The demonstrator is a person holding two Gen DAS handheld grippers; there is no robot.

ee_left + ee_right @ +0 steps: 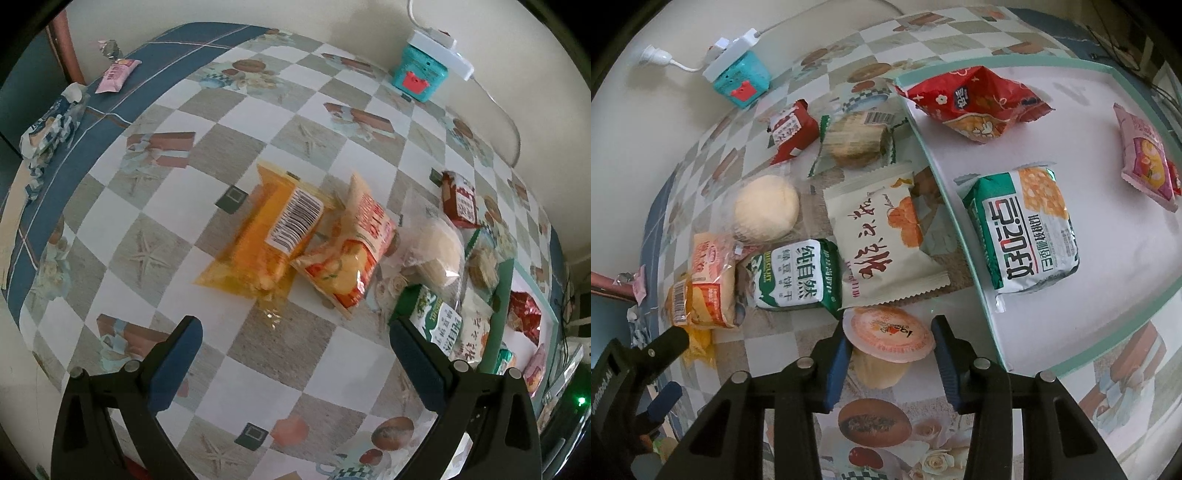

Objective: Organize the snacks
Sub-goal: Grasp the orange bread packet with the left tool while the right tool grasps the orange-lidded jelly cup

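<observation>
**Snack Sorting: Hand-Held Gripper and Item Status**

Left wrist view: The left hand-held gripper (295, 363) hangs above the checkered tabletop (207, 147) with its blue-padded fingers spread wide apart, holding nothing. Ahead of it lies a clear yellow packet (258, 236) with a barcode label facing up. A red-and-orange packet (351, 254) overlaps its right edge. A pink packet (116, 75) lies well apart, at the far left corner.

Right wrist view: The right hand-held gripper (890, 358) brackets a jelly cup (888, 341), a translucent cup with a round peach-orange foil lid. The pads stand just beside the lid rim; whether they press on it cannot be told. The cup is near the teal-edged tray (979, 273). On the tray lie a green-and-white biscuit packet (1027, 229), a red crinkled bag (975, 103) and a pink pouch (1148, 151).
</observation>
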